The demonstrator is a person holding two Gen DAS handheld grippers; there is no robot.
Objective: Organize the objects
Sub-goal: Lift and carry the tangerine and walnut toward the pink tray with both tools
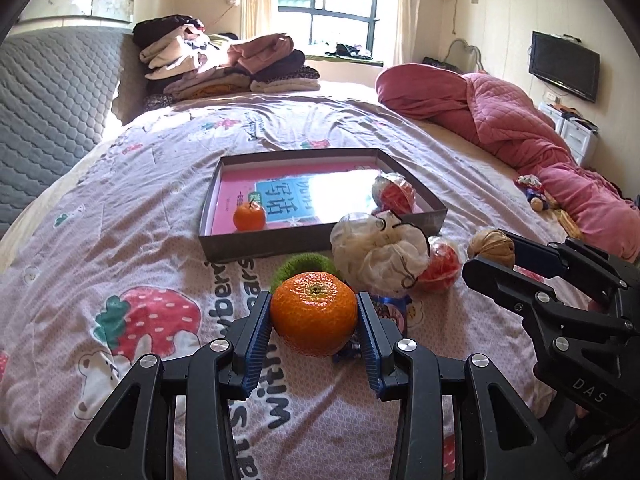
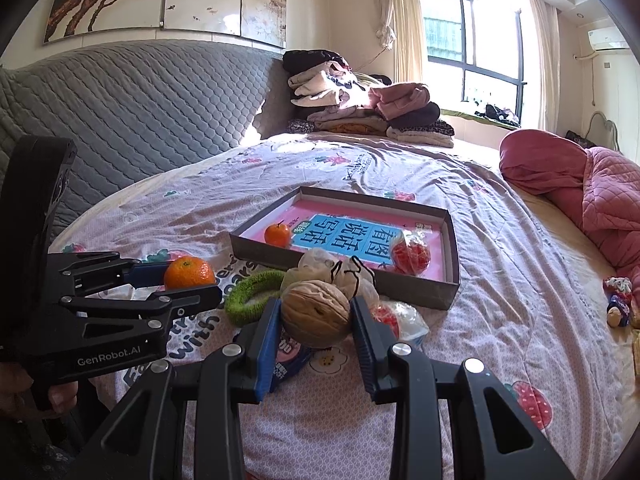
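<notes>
My left gripper point(image 1: 314, 320) is shut on a large orange mandarin point(image 1: 314, 312), held just above the bedspread; from the right wrist view the same mandarin point(image 2: 189, 273) shows in that gripper point(image 2: 188, 276) at the left. My right gripper point(image 2: 314, 320) is shut on a brown walnut point(image 2: 316, 312), which also shows at the right as the walnut point(image 1: 491, 247). Ahead lies a shallow grey box point(image 1: 256, 246) with a pink book inside, a small mandarin point(image 1: 249, 216) and a bagged red item point(image 1: 394, 194) on it.
Between the grippers and the box lie a green fuzzy ring point(image 2: 250, 294), a white drawstring pouch point(image 1: 380, 254), another bagged red item point(image 1: 440, 266) and a blue packet point(image 2: 290, 356). Folded clothes point(image 1: 224, 66) are stacked at the far side; a pink quilt point(image 1: 520, 120) lies right.
</notes>
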